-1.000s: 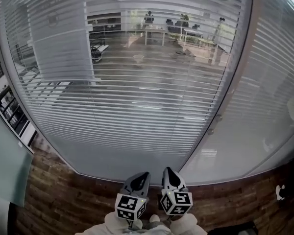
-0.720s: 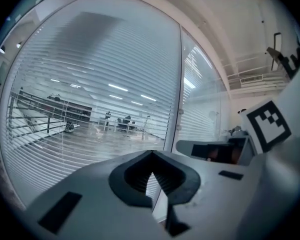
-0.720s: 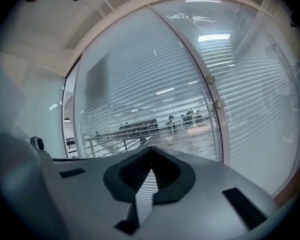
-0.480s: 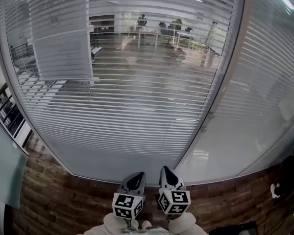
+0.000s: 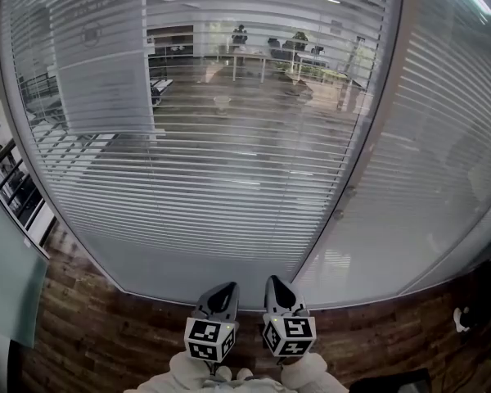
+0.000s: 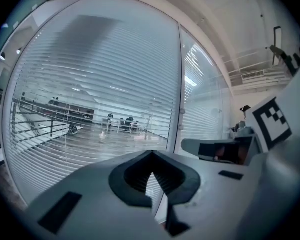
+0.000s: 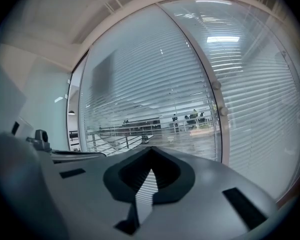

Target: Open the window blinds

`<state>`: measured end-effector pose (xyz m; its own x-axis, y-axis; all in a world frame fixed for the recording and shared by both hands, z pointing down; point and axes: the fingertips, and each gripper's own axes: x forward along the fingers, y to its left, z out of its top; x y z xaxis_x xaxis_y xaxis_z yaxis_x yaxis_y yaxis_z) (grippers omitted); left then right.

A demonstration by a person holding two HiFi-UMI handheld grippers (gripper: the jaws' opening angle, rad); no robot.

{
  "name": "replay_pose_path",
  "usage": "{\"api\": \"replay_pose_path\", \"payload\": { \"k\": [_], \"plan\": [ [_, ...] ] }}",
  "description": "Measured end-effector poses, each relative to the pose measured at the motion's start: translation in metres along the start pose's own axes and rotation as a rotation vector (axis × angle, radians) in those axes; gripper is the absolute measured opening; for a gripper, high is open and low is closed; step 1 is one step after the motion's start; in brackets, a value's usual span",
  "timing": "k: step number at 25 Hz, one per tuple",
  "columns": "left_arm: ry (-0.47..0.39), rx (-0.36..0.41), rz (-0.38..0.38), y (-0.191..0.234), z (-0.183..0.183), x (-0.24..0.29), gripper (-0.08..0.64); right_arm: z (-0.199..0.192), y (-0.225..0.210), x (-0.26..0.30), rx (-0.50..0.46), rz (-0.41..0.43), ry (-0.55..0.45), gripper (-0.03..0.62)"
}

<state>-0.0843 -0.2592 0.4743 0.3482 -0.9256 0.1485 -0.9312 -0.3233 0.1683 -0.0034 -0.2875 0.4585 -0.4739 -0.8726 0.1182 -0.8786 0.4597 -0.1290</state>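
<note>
White slatted blinds [image 5: 229, 162] hang behind a large glass pane, with the slats tilted enough that an office floor shows through. A second pane at the right has blinds [image 5: 442, 154] that look more closed. A pale frame post [image 5: 368, 137] with two small knobs [image 5: 349, 190] divides the panes. My left gripper [image 5: 221, 289] and right gripper [image 5: 274, 283] sit side by side low in the head view, well short of the glass. Both are shut and hold nothing. The left gripper [image 6: 151, 156] and the right gripper [image 7: 150, 151] point at the blinds [image 6: 100, 99] [image 7: 150, 84].
A wooden plank floor [image 5: 90, 334] runs along the foot of the window. A greenish glass panel [image 5: 8, 285] stands at the far left. A dark object [image 5: 393, 381] lies at the bottom right edge. The post knobs [image 7: 216, 85] show right of centre in the right gripper view.
The head view has shifted slightly, so the window sits a little differently in the picture. Both grippers stay shut and in nearly the same place. The blinds look the same.
</note>
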Motion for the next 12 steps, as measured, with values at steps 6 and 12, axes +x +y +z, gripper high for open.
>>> {"api": "replay_pose_path", "payload": {
  "k": [6,12],
  "plan": [
    [-0.005,0.002,0.000,-0.0009,0.0028,0.0009,0.002,-0.0026,-0.0030,0.0010,0.017,0.002,0.012,0.012],
    [0.002,-0.005,-0.006,-0.0037,-0.0005,0.0042,0.002,-0.0031,-0.0087,0.0011,0.022,-0.007,0.018,0.012]
  ]
}}
